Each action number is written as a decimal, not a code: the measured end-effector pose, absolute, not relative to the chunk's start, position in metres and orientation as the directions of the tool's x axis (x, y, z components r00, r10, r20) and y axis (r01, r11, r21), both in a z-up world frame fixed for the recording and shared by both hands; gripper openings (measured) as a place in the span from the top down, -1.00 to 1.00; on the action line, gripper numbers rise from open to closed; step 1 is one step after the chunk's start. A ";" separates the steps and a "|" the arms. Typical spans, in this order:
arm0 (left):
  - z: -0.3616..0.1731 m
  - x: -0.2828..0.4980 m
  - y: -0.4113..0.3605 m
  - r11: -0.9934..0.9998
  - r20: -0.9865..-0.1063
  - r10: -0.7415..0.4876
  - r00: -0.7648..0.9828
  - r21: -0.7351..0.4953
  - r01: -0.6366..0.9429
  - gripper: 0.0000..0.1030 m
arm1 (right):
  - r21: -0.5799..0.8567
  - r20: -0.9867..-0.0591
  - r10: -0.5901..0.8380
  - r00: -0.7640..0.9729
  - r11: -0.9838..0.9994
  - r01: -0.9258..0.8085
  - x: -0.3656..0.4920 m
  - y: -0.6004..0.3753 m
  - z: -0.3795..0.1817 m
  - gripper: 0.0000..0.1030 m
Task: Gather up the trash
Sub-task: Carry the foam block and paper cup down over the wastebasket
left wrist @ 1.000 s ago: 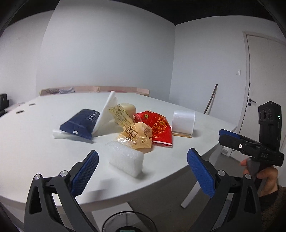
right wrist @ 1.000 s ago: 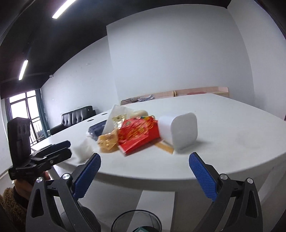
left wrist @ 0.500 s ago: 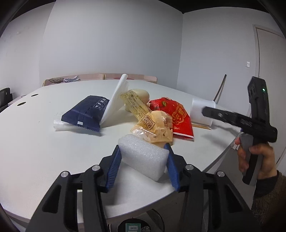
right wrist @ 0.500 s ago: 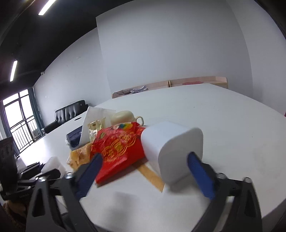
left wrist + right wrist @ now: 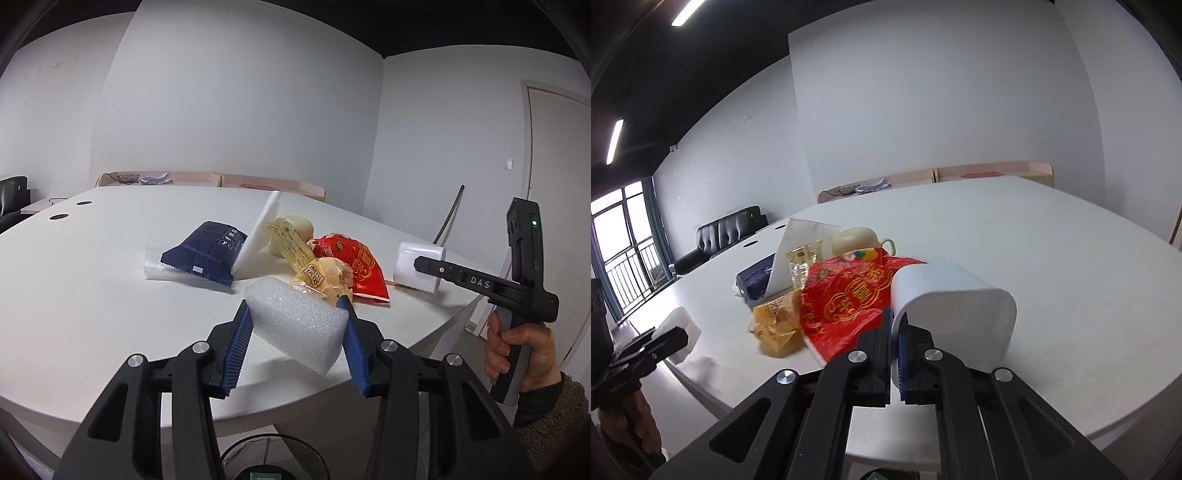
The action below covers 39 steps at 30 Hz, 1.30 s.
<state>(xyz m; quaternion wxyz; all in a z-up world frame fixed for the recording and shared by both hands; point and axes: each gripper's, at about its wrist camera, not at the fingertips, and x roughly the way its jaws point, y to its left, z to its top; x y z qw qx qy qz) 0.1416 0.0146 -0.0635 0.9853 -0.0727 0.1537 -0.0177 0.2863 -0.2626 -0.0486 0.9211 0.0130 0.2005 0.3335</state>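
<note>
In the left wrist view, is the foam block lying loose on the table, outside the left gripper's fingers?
No. The white foam block sits clamped between the left gripper's blue pads, at the white table's near edge.

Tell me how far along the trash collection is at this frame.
Done: nothing visibly binned yet. In hand: left gripper clamps the foam block; right gripper pinches the white cup's wall. Left on the table: red wrapper, yellow bag, navy pouch, white sheet.

Both wrist views look forward, close over the table (image 5: pixel 92 295) edge, sharing its trash pile (image 5: pixel 332 258).
</note>
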 end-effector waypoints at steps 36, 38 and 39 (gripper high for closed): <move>-0.100 0.031 -0.008 0.987 -0.428 -0.111 0.897 -0.154 0.049 0.09 | 0.204 -0.388 0.693 0.608 0.707 -0.677 0.137 -0.272 -0.083 0.86; -0.106 0.029 -0.006 0.986 -0.448 -0.107 0.888 -0.162 0.038 0.09 | 0.210 -0.407 0.696 0.591 0.702 -0.681 0.133 -0.265 -0.091 0.86; -0.109 0.028 -0.004 0.986 -0.458 -0.100 0.883 -0.163 0.028 0.10 | 0.214 -0.416 0.699 0.582 0.697 -0.685 0.132 -0.263 -0.095 0.86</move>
